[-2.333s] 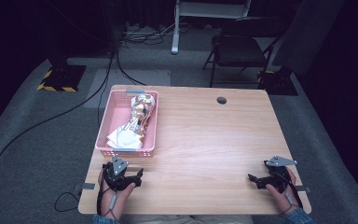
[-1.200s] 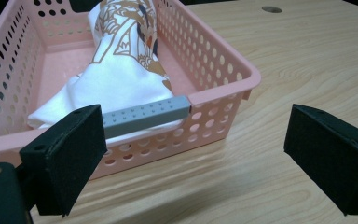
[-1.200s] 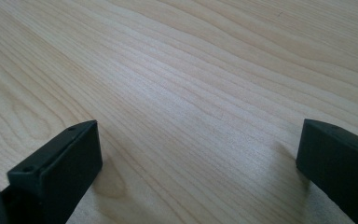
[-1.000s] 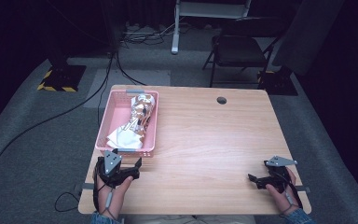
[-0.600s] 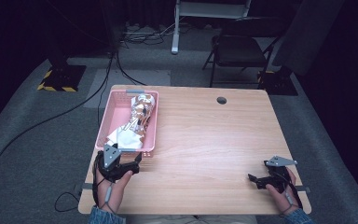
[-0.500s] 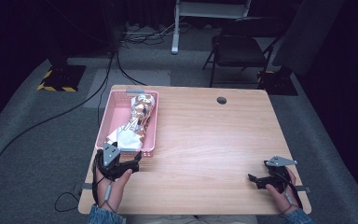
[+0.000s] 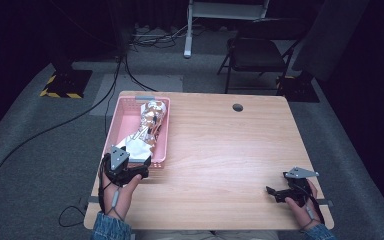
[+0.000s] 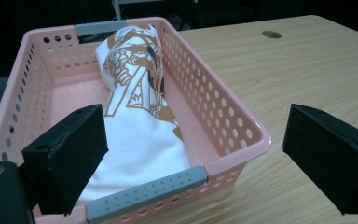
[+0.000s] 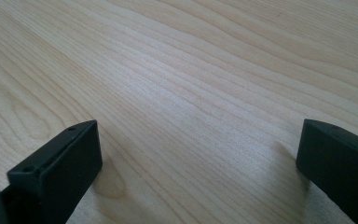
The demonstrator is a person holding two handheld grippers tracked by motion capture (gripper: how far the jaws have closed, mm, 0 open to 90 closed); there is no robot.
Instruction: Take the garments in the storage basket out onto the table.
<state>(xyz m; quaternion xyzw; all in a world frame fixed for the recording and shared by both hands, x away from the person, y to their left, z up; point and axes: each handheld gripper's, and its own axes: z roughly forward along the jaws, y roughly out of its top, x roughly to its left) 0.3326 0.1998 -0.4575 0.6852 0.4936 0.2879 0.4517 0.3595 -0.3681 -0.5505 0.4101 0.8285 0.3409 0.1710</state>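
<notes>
Folded cloth (image 8: 140,135) not yet gripped, lying inside pink basket (image 8: 233,140); left gripper (image 8: 200,158) held w/ jaws released at basket's near end, right gripper (image 7: 291,190) likewise released, well apart.

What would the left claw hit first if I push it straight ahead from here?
Most likely the pink basket's near end wall with its grey handle strip, which sits right before the open left claw. The folded printed cloth lies behind it; exact height is unclear.
</notes>
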